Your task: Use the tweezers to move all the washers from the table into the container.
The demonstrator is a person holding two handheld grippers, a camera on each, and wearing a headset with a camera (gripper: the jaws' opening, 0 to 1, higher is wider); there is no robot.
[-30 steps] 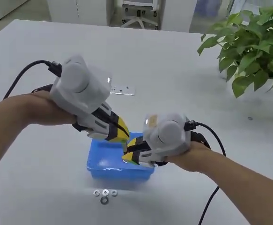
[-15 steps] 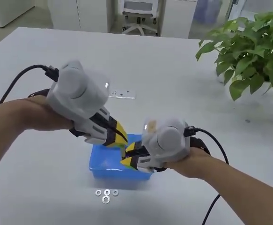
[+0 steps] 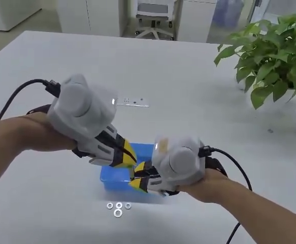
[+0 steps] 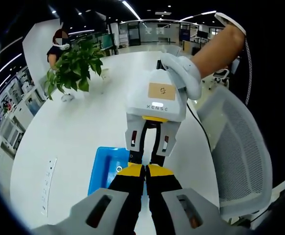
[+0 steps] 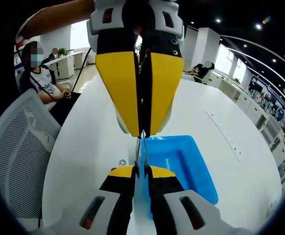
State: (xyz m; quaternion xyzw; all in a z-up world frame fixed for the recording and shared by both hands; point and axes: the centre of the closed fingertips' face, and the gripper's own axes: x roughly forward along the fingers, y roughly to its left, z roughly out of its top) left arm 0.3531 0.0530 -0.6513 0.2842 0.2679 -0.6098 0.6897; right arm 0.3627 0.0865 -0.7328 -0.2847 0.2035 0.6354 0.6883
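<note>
The tweezers, two thin metal arms, are held in the air between the two grippers, which meet tip to tip. In the right gripper view, the left gripper comes down from the top. Its yellow jaws are pressed together on one end of the tweezers. The arms run on into the right gripper, whose jaws close in on either side and pinch them, with a narrow gap left between the jaws.

In the head view, the left gripper and right gripper meet over the near edge of the blue container, an open tray. Four washers lie in a small cluster on the white table, just beside the container on the side nearest the person, not touching it. The right gripper view shows one washer on the table just beside the container's wall.

A cable trails from each gripper. A leafy potted plant stands well apart, at the table's far right.
</note>
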